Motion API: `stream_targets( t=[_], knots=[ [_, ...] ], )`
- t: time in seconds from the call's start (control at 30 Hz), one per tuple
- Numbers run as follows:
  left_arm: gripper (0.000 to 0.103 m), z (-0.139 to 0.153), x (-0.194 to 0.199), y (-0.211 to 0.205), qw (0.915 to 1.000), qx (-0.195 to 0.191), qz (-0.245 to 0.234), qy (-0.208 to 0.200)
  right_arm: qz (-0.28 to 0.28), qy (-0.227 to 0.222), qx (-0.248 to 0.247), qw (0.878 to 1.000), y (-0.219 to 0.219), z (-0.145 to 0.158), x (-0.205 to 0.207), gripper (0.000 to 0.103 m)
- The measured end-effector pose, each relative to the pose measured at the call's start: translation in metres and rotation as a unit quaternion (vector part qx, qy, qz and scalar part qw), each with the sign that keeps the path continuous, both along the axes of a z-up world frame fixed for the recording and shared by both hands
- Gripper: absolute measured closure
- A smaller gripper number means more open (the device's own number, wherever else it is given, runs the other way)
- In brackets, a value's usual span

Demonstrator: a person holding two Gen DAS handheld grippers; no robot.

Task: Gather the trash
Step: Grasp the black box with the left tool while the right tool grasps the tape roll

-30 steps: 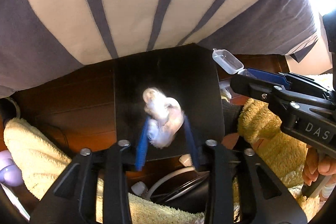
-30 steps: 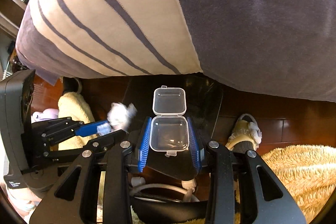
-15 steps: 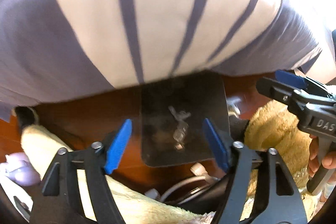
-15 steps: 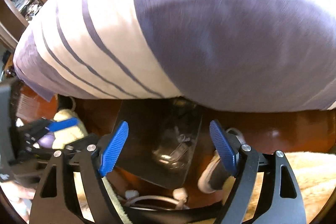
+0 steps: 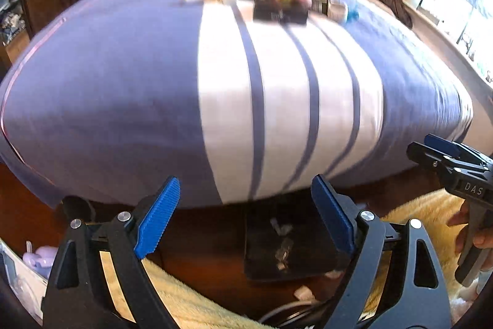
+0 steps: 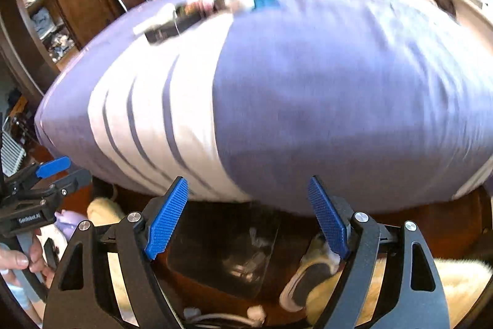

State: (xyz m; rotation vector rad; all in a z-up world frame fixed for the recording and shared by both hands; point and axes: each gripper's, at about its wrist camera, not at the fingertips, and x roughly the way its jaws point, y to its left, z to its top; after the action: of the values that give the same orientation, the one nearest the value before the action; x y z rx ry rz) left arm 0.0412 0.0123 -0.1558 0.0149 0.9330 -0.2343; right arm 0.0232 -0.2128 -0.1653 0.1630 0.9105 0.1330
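Both grippers, left (image 5: 245,218) still opening and right (image 6: 248,221) wide, dropped their trash into the bin (image 5: 262,270) at lower centre; fingers empty.

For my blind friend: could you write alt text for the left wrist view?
An empty, opening left claw hangs over a dark bin on the floor. Beyond it rises a bed with a purple and white striped cover, blurred clutter at its far end.

A striped bedspread (image 5: 277,82) hangs over the wooden floor (image 5: 200,236).
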Motion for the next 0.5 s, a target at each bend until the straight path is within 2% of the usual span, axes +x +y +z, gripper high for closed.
stream_targets(
  t=[0.13,0.3,0.5],
  knots=[
    [0.014,0.019,0.011,-0.003,0.9992,0.002,-0.011,-0.038,-0.007,-0.041,-0.042,0.998,0.001,0.028,0.018,0.022],
    [0.013,0.039,0.035,-0.014,0.9979,0.011,-0.028,-0.058,-0.012,-0.067,-0.060,0.996,0.002,0.047,0.049,0.022],
    [0.013,0.050,0.066,-0.027,0.9973,0.012,-0.029,-0.066,-0.017,-0.078,-0.020,0.997,0.000,0.062,0.094,0.022]
  ],
)
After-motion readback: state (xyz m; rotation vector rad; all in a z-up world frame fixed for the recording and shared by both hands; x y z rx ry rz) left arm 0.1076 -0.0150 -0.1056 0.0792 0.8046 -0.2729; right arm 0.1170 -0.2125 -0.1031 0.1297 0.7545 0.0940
